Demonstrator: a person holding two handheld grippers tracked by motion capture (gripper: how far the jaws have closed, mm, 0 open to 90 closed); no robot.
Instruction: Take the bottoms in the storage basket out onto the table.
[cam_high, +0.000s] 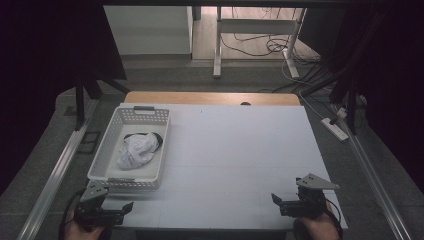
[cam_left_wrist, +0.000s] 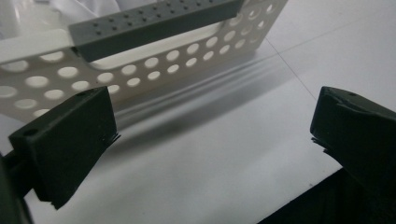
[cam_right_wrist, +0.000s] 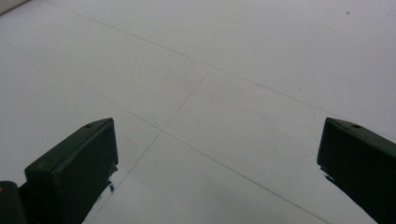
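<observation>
A white perforated basket (cam_high: 108, 145) stands on the left part of the white table, and a crumpled white cloth with a dark edge (cam_high: 136, 149) lies inside it. My left gripper (cam_high: 127, 206) rests at the table's near left corner, just in front of the basket, open with nothing between its jaws. In the left gripper view the basket's near wall (cam_left_wrist: 154, 65) and grey handle (cam_left_wrist: 154, 21) are close ahead. My right gripper (cam_high: 276, 199) sits near the front right edge, open over bare table (cam_right_wrist: 210, 93).
The white tabletop (cam_high: 240, 150) stretches wide between and beyond the grippers. A wooden strip (cam_high: 210, 97) borders its far edge. Metal rails run along both sides, and a desk frame with cables (cam_high: 260, 40) stands on the floor behind.
</observation>
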